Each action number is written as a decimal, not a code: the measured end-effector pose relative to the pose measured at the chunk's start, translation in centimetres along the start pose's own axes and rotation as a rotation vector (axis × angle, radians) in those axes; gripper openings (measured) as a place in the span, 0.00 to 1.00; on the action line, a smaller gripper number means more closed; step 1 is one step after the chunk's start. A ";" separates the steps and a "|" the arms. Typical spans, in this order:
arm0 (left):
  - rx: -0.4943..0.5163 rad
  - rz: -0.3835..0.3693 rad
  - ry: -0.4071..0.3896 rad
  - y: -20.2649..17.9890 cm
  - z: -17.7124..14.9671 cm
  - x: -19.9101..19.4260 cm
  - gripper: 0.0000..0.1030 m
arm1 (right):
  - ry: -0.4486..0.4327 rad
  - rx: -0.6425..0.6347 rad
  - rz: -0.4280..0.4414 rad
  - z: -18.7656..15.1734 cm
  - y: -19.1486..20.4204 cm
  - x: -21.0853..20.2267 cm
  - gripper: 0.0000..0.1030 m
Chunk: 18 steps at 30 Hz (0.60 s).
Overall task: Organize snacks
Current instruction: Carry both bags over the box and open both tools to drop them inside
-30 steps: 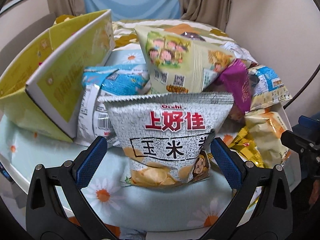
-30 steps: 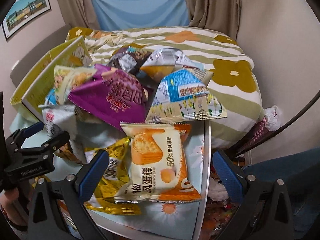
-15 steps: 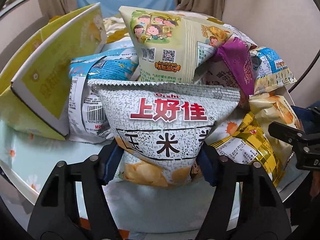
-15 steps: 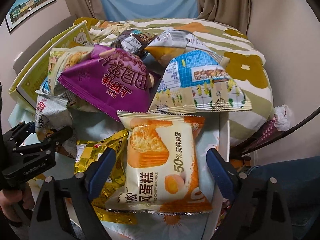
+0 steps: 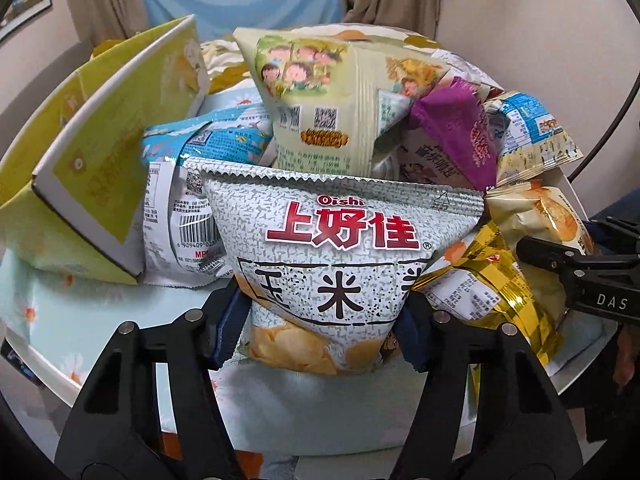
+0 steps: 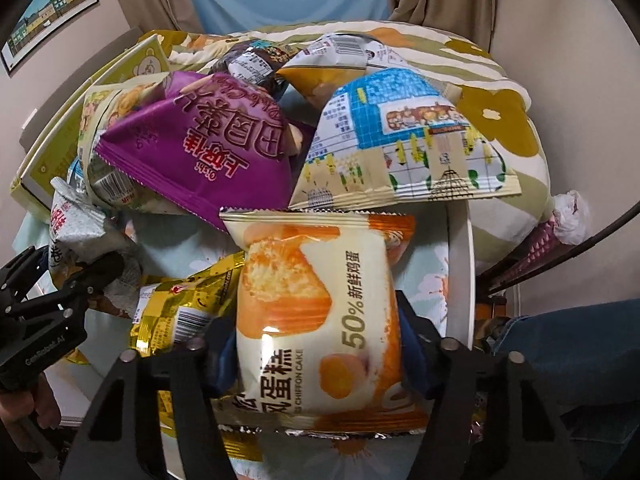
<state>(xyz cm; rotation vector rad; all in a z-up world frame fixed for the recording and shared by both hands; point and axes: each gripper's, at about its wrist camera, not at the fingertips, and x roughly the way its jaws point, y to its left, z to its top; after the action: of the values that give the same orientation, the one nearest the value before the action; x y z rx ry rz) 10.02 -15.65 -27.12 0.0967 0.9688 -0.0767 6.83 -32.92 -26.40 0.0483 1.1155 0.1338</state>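
Closing both sets of fingers, I pinched the grey corn-snack bag [image 5: 340, 264] left, the chiffon cake pack [image 6: 320, 320] right.

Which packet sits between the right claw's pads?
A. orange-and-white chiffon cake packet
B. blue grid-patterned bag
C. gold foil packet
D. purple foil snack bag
A: the right claw has its blue pads against both sides of the orange-and-white chiffon cake packet.

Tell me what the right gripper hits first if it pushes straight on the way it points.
The chiffon cake pack already pinched in the right gripper; past it, probably the daisy-print cloth underneath, though depth is unclear.
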 end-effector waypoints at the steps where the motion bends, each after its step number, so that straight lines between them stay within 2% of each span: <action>1: 0.000 -0.001 -0.003 0.0 0.0 -0.3 0.60 | -0.002 0.001 -0.002 0.0 -0.1 -0.2 0.58; 10: 0.016 -0.012 -0.031 0.3 0.3 -3.1 0.60 | -0.020 0.011 0.003 -0.7 0.1 -2.3 0.57; 18: 0.028 -0.008 -0.105 1.0 1.6 -7.2 0.60 | -0.080 0.011 -0.002 0.0 0.6 -5.9 0.57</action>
<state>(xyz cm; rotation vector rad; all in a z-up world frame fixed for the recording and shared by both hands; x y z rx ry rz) 7.33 -14.70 -20.21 0.1130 0.8636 -0.1020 4.22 -33.10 -21.12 0.0617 1.0362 0.1229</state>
